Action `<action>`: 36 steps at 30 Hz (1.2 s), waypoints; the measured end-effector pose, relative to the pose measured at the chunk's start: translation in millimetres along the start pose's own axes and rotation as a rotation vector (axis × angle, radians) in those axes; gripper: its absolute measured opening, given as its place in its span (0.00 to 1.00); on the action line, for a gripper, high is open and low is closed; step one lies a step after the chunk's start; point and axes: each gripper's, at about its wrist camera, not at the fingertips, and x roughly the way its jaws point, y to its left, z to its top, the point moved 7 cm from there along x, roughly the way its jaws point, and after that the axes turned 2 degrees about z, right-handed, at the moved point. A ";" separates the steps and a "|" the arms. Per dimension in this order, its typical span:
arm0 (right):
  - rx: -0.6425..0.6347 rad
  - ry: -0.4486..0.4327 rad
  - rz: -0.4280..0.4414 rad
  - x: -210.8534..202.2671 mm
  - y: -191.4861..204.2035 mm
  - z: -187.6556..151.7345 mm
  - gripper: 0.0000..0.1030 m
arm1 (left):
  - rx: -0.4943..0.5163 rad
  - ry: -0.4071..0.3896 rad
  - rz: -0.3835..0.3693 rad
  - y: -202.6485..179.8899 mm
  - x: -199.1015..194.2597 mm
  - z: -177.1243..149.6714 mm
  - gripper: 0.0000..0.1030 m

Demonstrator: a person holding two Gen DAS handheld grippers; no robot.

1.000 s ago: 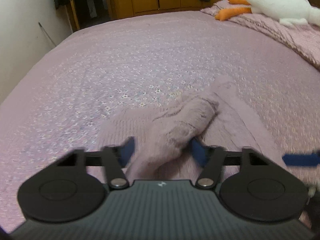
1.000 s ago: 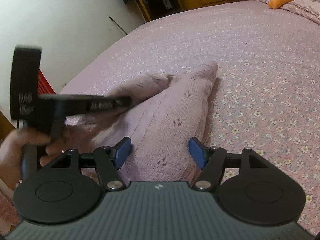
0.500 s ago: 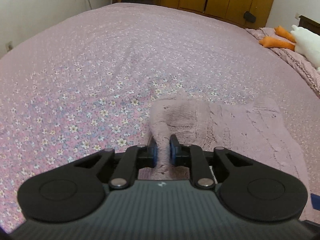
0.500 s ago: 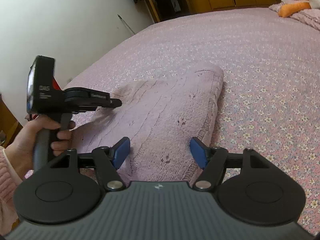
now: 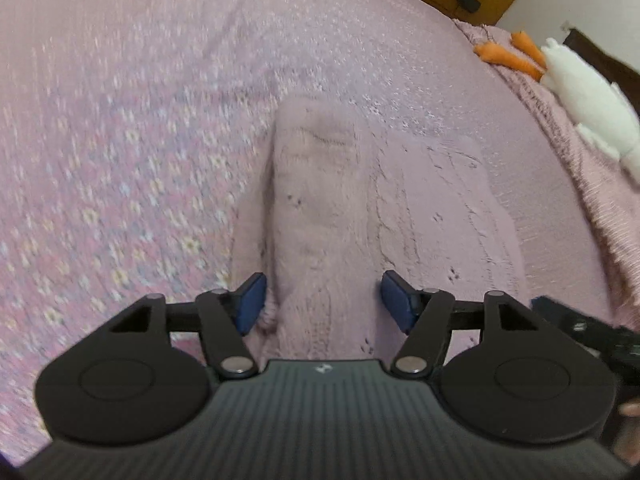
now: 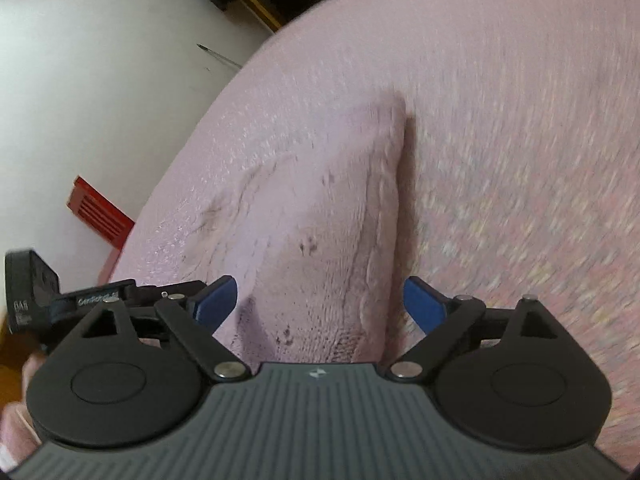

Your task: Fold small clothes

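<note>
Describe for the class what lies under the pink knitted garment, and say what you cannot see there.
The pink knitted garment lies on the floral bedspread, which shows all around it. A folded part rests on top of its left side. Whatever lies beneath the garment itself is covered.

L gripper point(image 5: 320, 300): was pinched on sleeve fold, jaws now opening, off cloth | sleeve point(image 5: 316, 200): was lifted, now flat across pink sweater point(image 5: 440, 208) | R gripper point(image 6: 320, 300): jaws opening wider, sweater between, not pressed
</note>
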 end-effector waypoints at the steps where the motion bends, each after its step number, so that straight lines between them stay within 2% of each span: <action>1: 0.038 0.021 0.023 8.7 -2.7 -1.4 0.92 | -0.014 0.003 -0.014 -0.8 2.6 -0.8 0.68; 4: 0.077 0.016 0.071 22.7 0.0 -0.1 0.98 | -0.069 0.006 -0.073 1.3 8.5 -4.5 0.71; 6: 0.075 0.025 0.076 29.7 3.8 3.1 0.97 | -0.096 0.005 -0.118 1.7 12.4 -6.2 0.71; 7: 0.074 0.029 0.075 32.1 4.7 4.0 0.91 | -0.117 -0.004 -0.133 3.5 13.6 -7.6 0.69; 8: 0.067 0.032 0.053 34.2 4.7 5.5 0.76 | -0.141 -0.011 -0.139 6.7 15.0 -7.4 0.60; 11: 0.070 0.043 0.045 31.4 7.1 11.3 0.54 | -0.230 -0.014 -0.169 16.4 15.4 -8.7 0.44; 14: 0.042 0.055 0.056 16.1 21.4 23.7 0.49 | -0.262 -0.016 -0.186 16.1 11.8 -7.7 0.36; 17: 0.044 0.069 0.062 -12.1 34.5 32.5 0.48 | -0.258 -0.032 -0.227 3.0 -1.0 -4.2 0.29; 21: 0.047 0.077 0.052 -62.8 39.8 29.0 0.48 | -0.282 -0.024 -0.318 -19.1 -22.1 -7.6 0.26; 26: 0.037 0.075 -0.008 -116.4 24.7 3.9 0.48 | -0.239 0.010 -0.367 -51.4 -36.9 -42.0 0.26; 30: 0.028 0.078 -0.053 -132.5 -2.7 -26.4 0.49 | -0.195 0.056 -0.365 -68.8 -31.0 -81.9 0.26; 33: 0.054 0.094 -0.080 -124.1 -28.4 -41.4 0.51 | -0.133 0.076 -0.319 -77.3 -20.7 -104.4 0.27; 36: 0.094 0.086 -0.078 -116.8 -46.1 -49.4 0.57 | -0.067 0.057 -0.277 -80.7 -13.8 -115.9 0.29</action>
